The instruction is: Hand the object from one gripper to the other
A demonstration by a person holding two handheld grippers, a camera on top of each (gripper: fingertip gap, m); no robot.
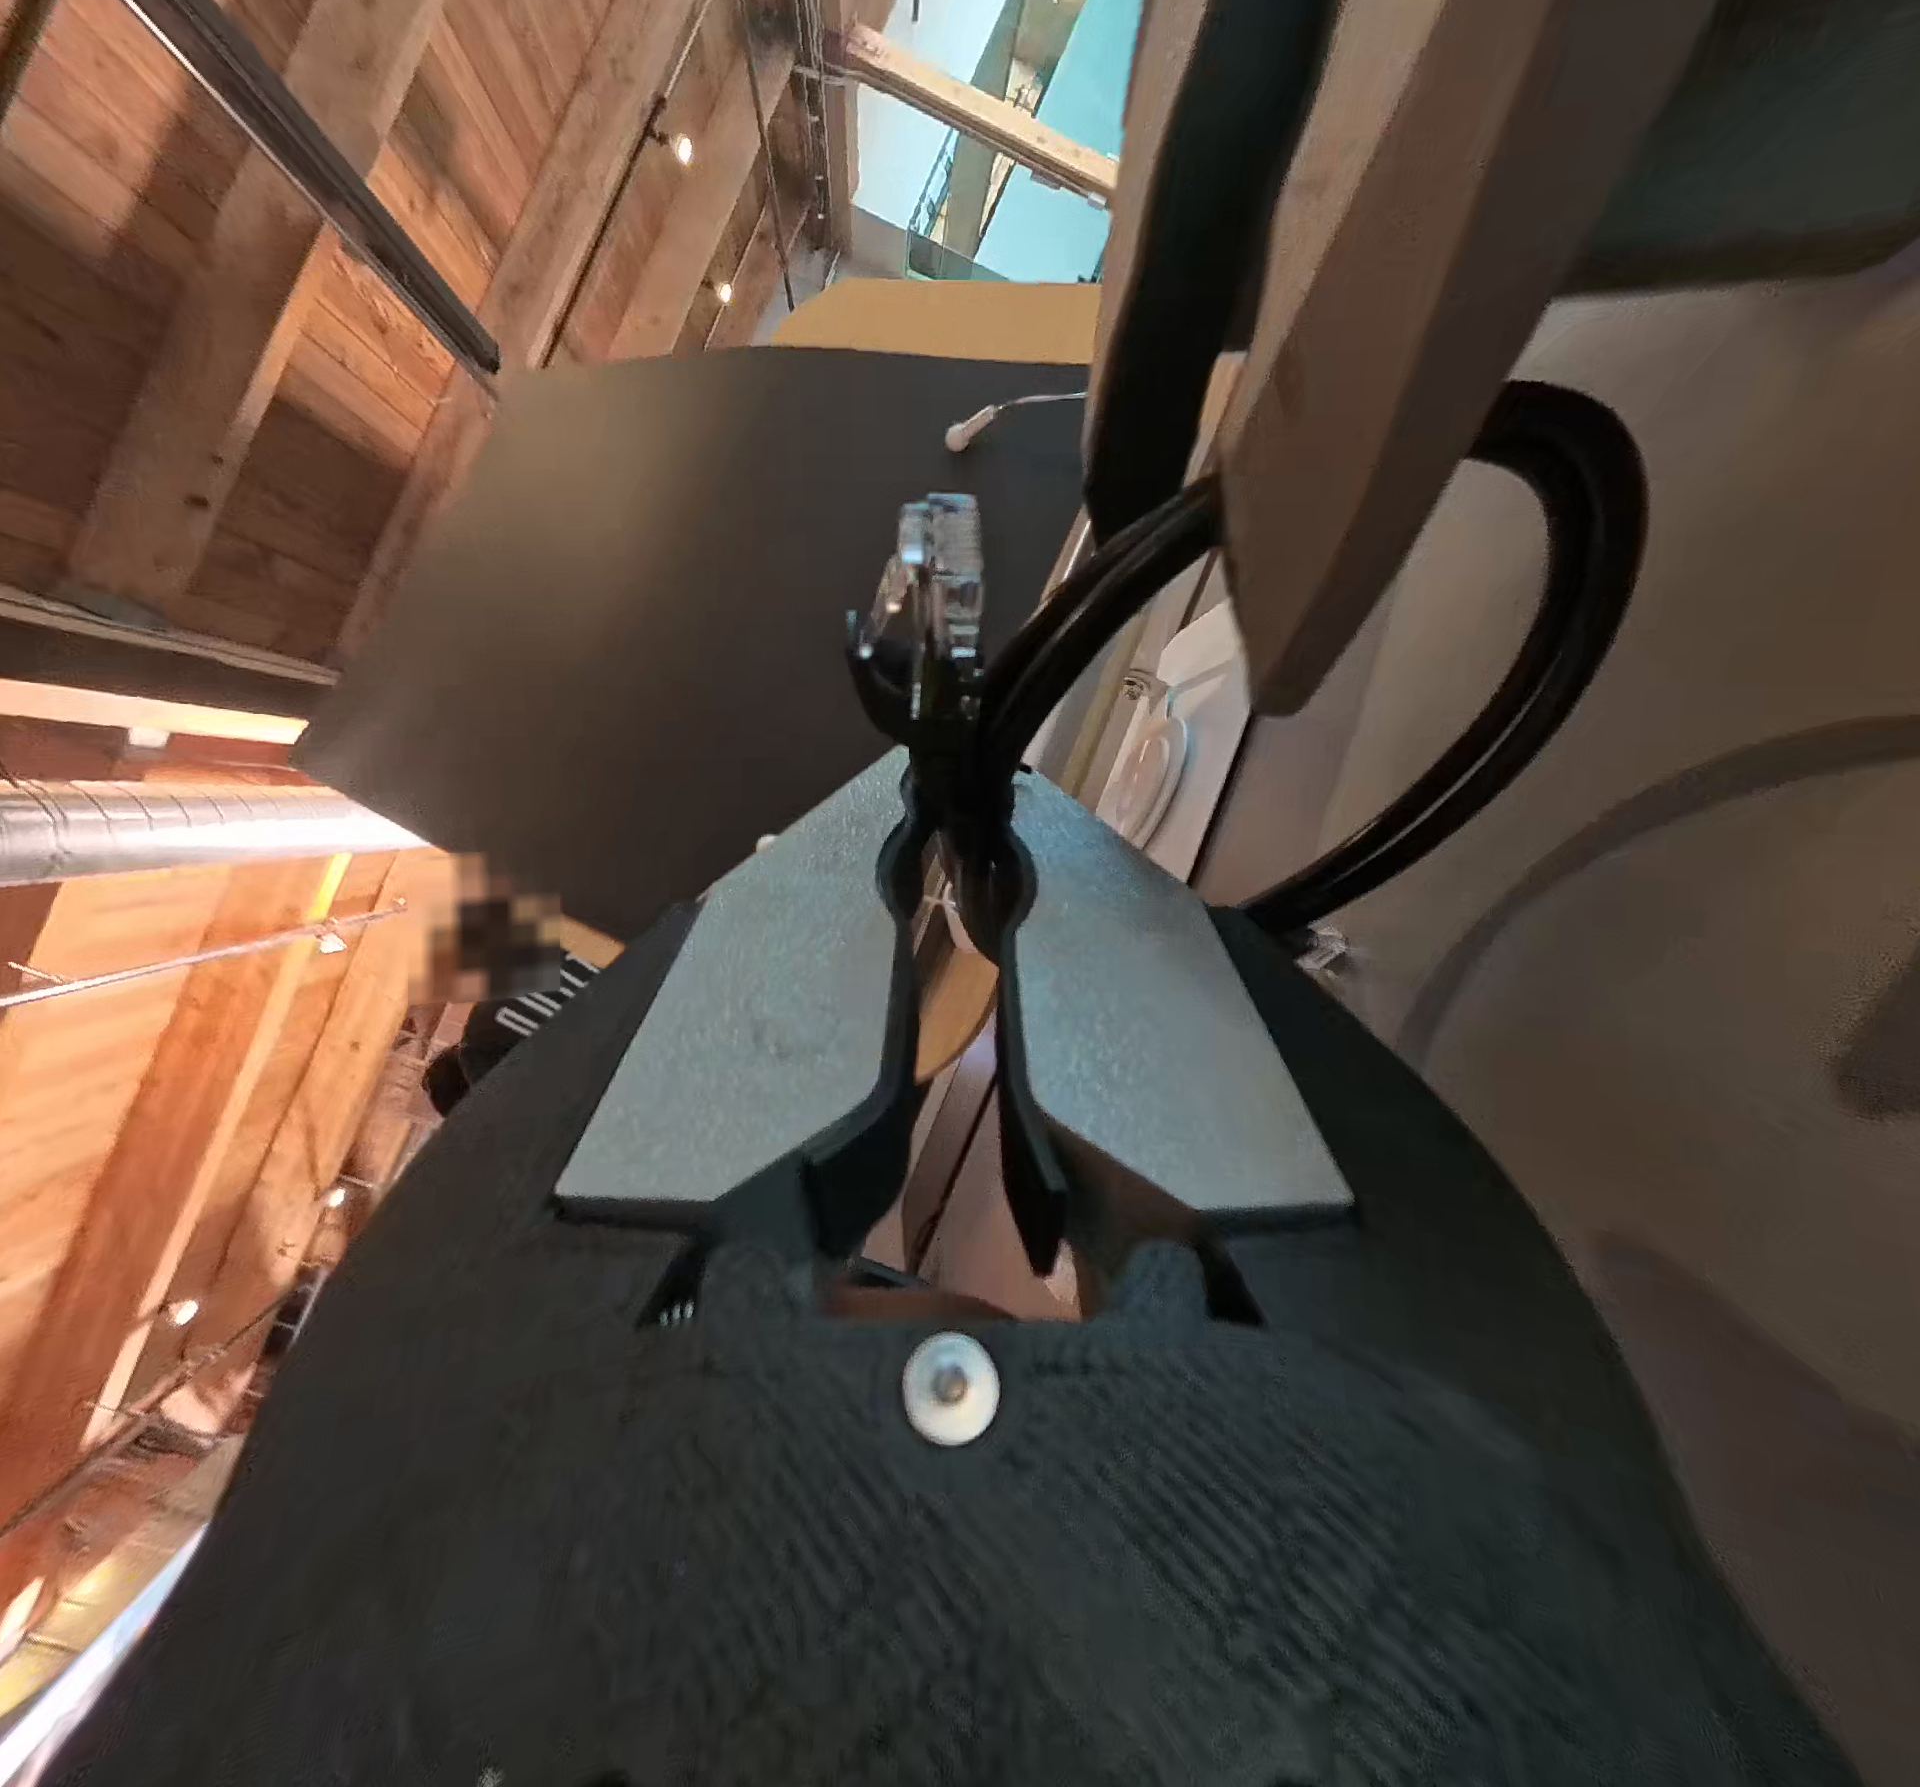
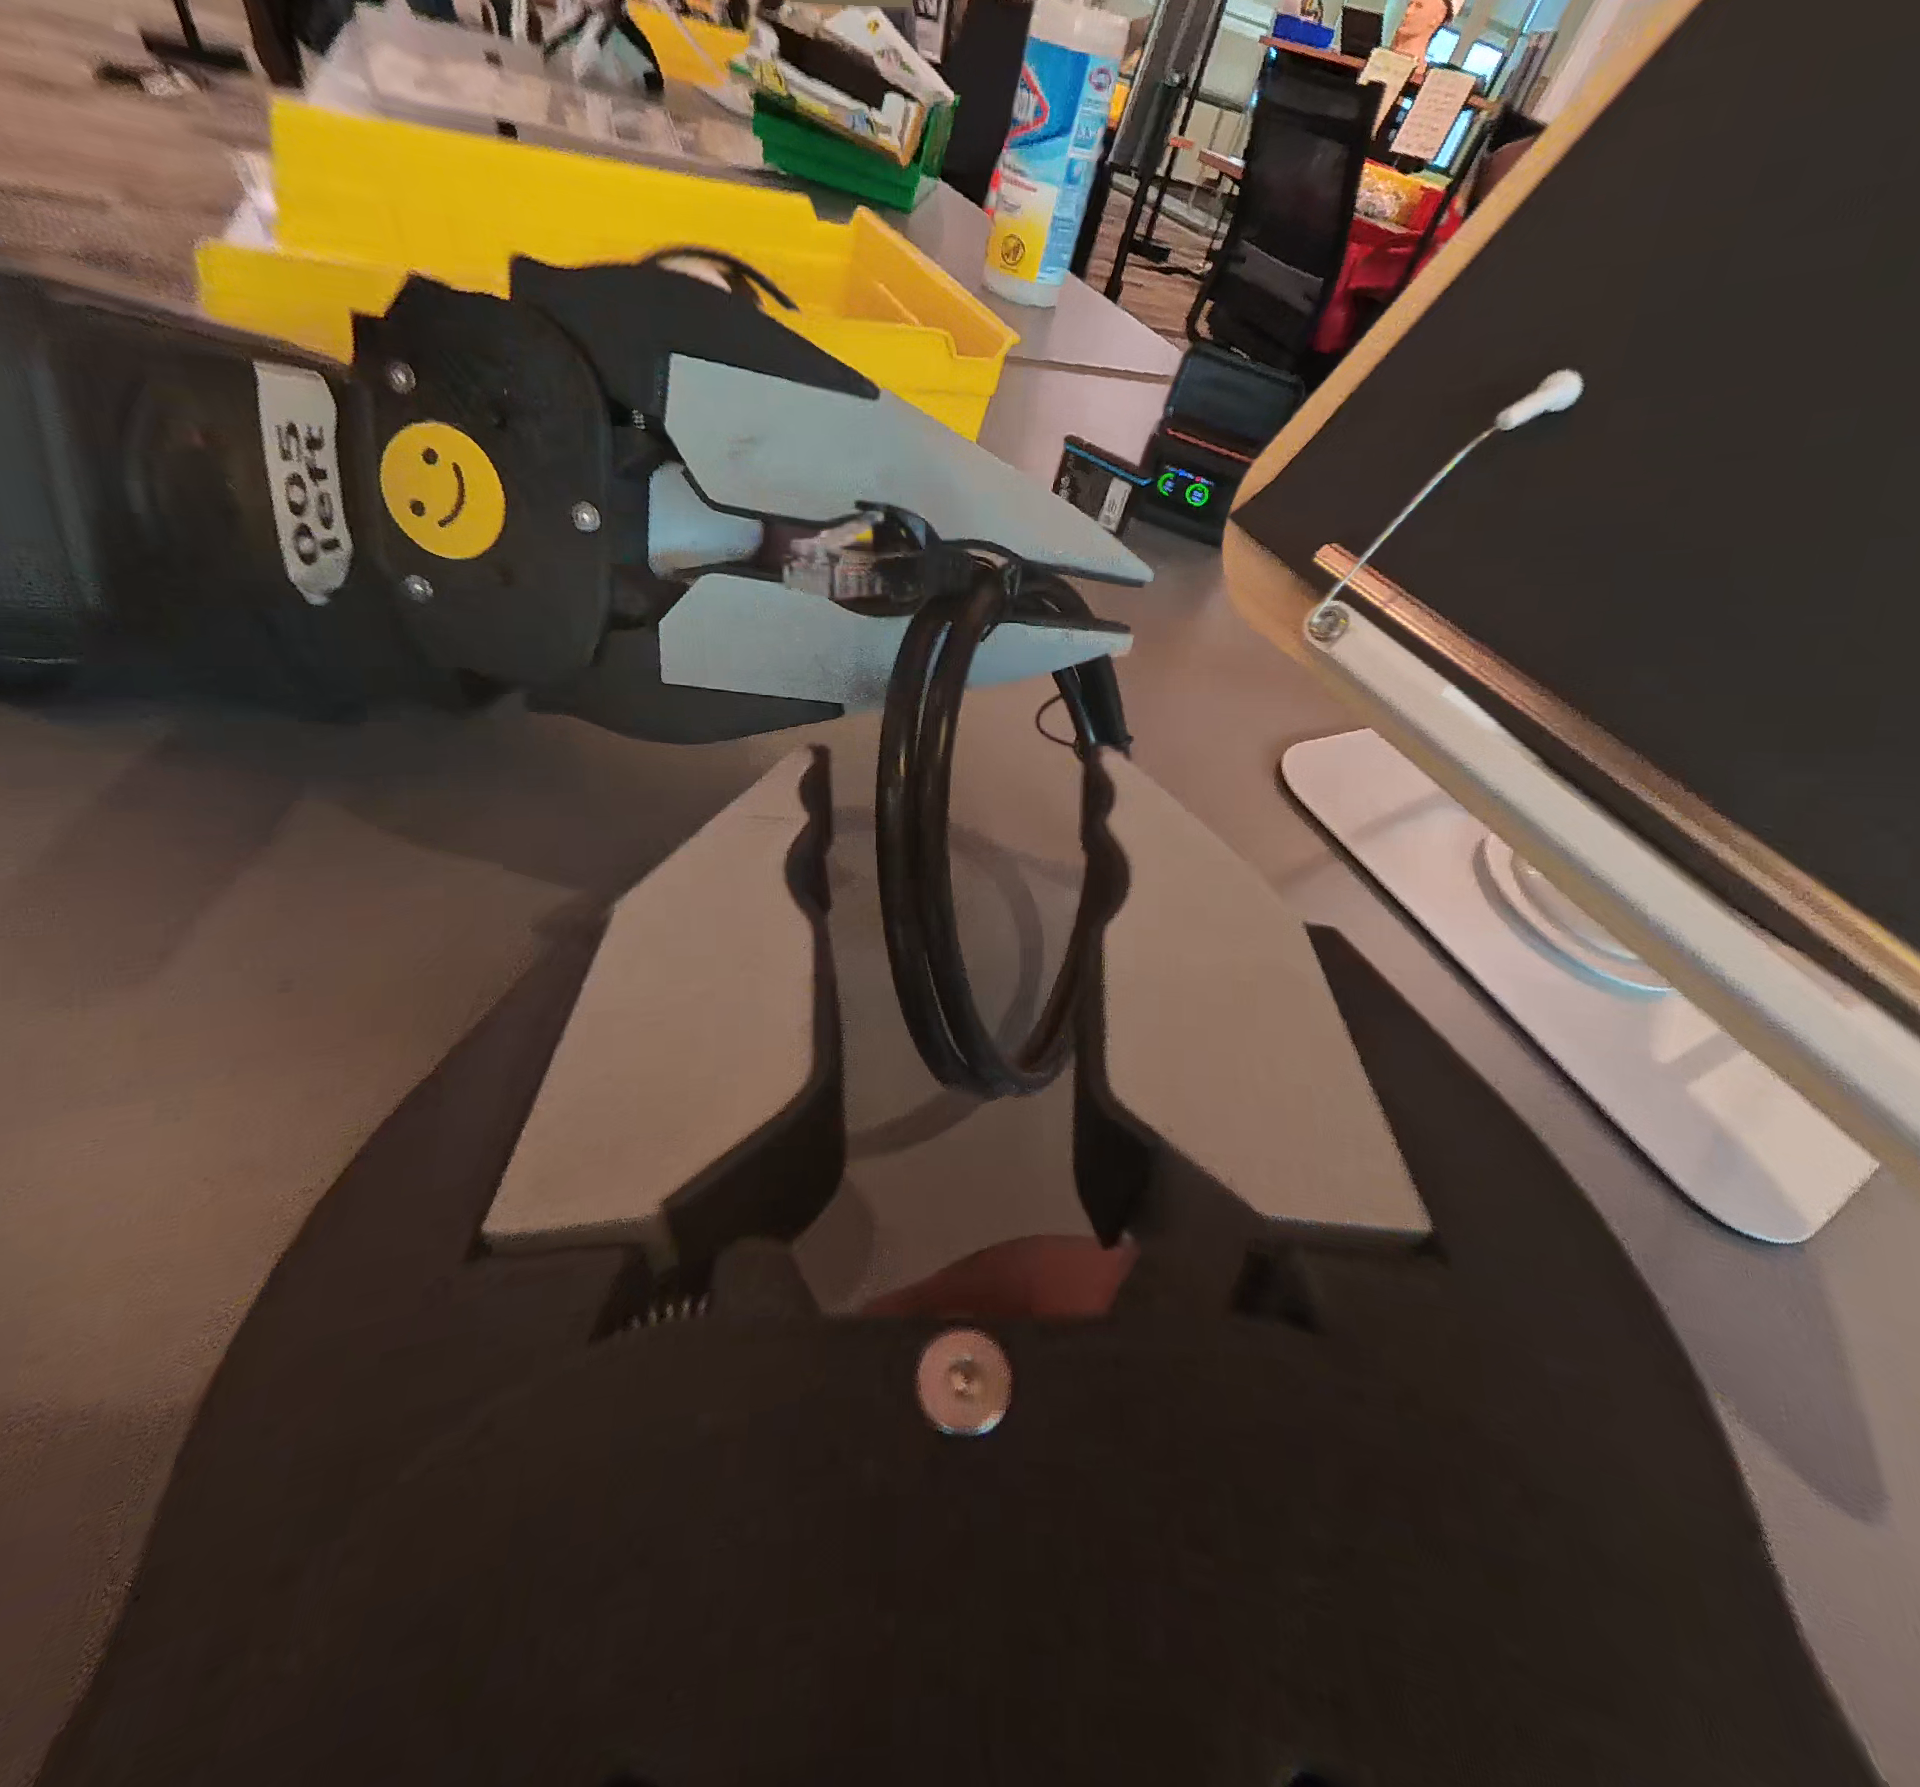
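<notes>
Black cable coil (image 2: 961,864) pinched in left gripper (image 2: 1127,610), between right gripper (image 2: 956,802) fingers.

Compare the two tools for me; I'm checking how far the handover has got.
The left tool is shut on the coiled black network cable; the right tool is open, touching nothing. The left lies sideways; the right points forward, straddling the hanging loop. Both have grey fingers on black bodies.

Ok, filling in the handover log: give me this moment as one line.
left gripper: shut on coiled black cable | right gripper: open, fingers either side of hanging loop | handover: not yet done
</notes>
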